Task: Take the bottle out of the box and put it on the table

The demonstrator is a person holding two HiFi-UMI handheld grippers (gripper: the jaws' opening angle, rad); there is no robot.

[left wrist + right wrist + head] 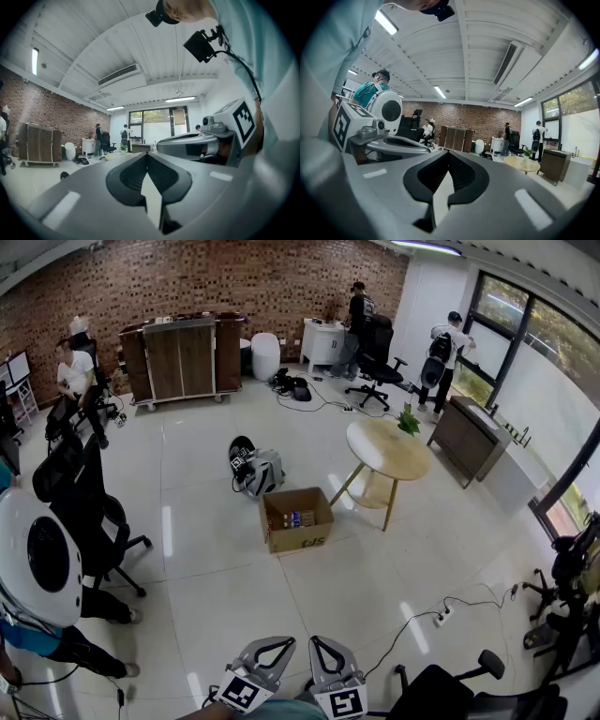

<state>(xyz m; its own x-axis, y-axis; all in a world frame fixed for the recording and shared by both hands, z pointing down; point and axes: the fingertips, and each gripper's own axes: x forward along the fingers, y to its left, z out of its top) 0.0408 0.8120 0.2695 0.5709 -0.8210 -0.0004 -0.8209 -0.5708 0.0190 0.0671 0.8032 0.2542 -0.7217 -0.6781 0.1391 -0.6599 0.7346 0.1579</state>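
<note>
I stand on the tiled floor [216, 596] with the task not yet begun. The round table [387, 451] sits just beyond the box [309, 540], to its right. The box lies open on the floor, well ahead of me. The bottle [291, 518] is inside it with a few other small items, too small to tell apart. My left gripper [147, 155] and right gripper [449, 153] hang side by side, well short of the box. Both are clenched on nothing, pads meeting at the tips. By my reading everything is left: walk to the box, open a claw, lift the bottle out, carry it past the box, and set it on the table.
</note>
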